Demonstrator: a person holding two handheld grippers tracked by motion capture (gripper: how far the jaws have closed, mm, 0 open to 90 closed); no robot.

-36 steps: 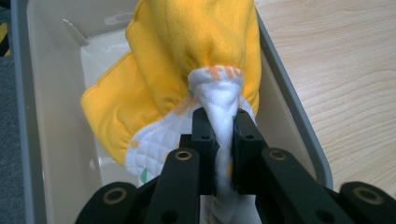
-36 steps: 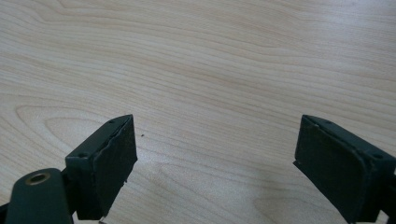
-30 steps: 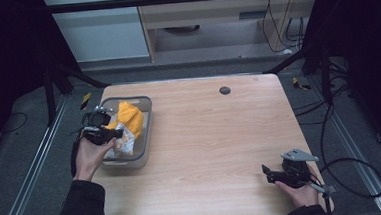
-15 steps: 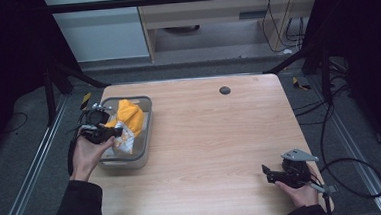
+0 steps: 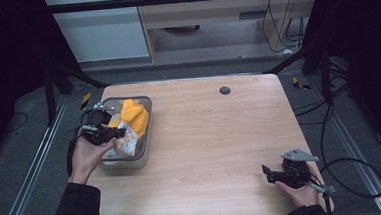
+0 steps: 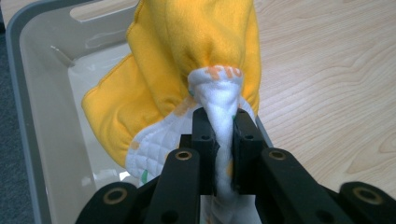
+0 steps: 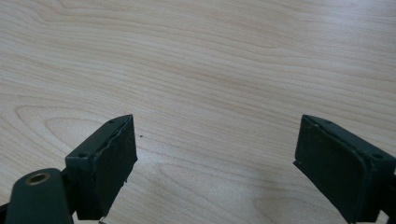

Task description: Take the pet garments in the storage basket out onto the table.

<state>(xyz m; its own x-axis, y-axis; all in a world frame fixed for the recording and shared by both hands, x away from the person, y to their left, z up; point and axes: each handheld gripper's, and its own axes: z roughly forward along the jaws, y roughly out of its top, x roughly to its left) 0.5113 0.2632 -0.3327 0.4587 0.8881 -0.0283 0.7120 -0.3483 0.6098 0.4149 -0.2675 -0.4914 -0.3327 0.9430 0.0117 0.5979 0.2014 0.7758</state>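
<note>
A grey bin (image 5: pixel 147 121) stands at the table's left edge with a yellow cloth (image 5: pixel 135 117) and a white quilted cloth with orange print (image 5: pixel 124 141) in it. My left gripper (image 5: pixel 111 135) is shut on a fold of the white cloth (image 6: pixel 223 112), lifting it above the bin (image 6: pixel 28 93), with the yellow cloth (image 6: pixel 187 51) bunched just beyond the jaws. My right gripper (image 5: pixel 267 173) rests near the table's front right corner, open, with bare wood between its pads (image 7: pixel 107 163).
A small dark round hole (image 5: pixel 224 90) sits near the table's far edge. Cables trail on the floor to the right. Light wooden tabletop (image 5: pixel 210 136) spans the space between the bin and the right gripper.
My left gripper has risen a little with the white cloth pinched in it, pulling the fabric up from the bin. The right gripper has stayed still.
</note>
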